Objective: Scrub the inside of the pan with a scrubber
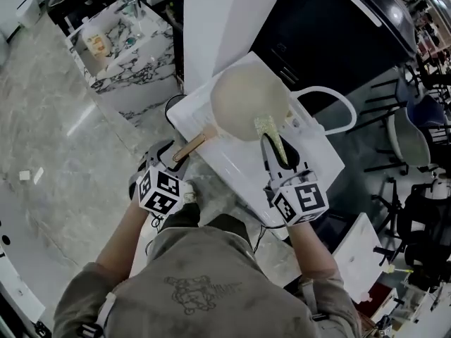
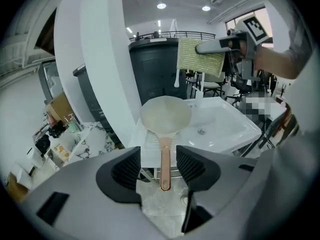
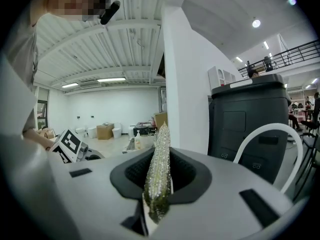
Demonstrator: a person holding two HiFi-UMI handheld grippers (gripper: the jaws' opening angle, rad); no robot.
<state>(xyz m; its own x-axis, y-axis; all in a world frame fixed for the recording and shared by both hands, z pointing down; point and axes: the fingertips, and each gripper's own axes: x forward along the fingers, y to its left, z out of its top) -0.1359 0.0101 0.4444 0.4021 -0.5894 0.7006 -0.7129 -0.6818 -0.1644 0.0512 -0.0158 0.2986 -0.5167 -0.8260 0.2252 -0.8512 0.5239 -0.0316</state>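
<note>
A cream-coloured pan [image 1: 248,101] with a copper-toned handle [image 1: 189,148] rests on the left part of a white basin [image 1: 232,162]. My left gripper [image 1: 162,159] is at the handle's near end, open. In the left gripper view the handle [image 2: 165,166] lies in line with the gap between the pads of the left gripper [image 2: 157,168], which do not touch it, and the pan [image 2: 165,115] lies beyond. My right gripper [image 1: 276,153] is shut on a yellow-green scrubber [image 1: 271,134], held over the pan's near rim. The scrubber [image 3: 159,169] stands edge-on in the right gripper [image 3: 159,176].
A white arched faucet [image 1: 340,108] rises at the basin's far right. A white pillar [image 2: 100,59] and a dark cabinet [image 1: 331,41] stand behind it. A marble-patterned counter [image 1: 130,55] with small items is at the far left. Chairs [image 1: 412,132] crowd the right.
</note>
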